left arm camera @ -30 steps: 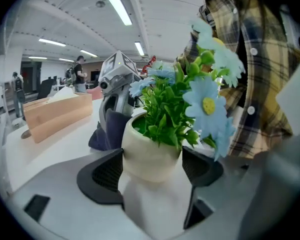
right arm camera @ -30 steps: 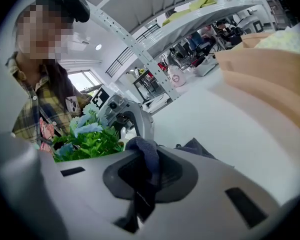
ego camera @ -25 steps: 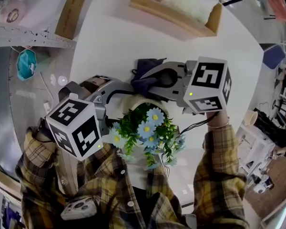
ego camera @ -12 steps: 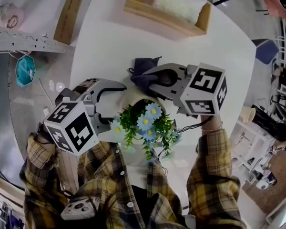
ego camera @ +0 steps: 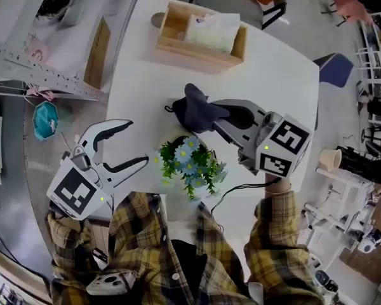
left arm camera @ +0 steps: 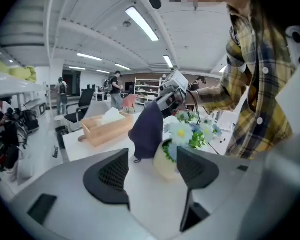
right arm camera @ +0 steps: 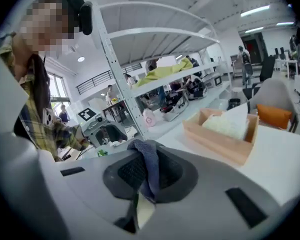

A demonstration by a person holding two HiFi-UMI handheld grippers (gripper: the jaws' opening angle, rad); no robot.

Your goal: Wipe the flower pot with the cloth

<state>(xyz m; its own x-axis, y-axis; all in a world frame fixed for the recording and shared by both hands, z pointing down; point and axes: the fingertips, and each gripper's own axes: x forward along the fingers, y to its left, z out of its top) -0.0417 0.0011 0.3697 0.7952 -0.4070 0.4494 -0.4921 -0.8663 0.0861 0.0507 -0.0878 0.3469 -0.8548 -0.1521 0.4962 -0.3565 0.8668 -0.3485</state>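
Flower pot, cream-coloured and filled with blue and white artificial flowers, stands on the white bench near its front edge, just in front of the person's plaid shirt. From the head view the blooms and leaves cover nearly all of the pot; the left gripper view shows its pale side standing upright on the bench top.

The right claw is clamped on the dark blue cloth. In the right gripper view a fold of the fabric is pinched between the two pads, which stand together on it. The rest of the cloth hangs down in a bunch just beside the flower pot, on the side away from the person. Whether it touches the pot cannot be told.

The left claw is held at the left edge of the bench, apart from the pot and pointing towards it. Its jaws are wide and closing, with nothing between the pads; the pot and the hanging cloth show beyond the gap.

At the far side of the bench sits a wooden box holding white tissue-like material, well apart from the pot.
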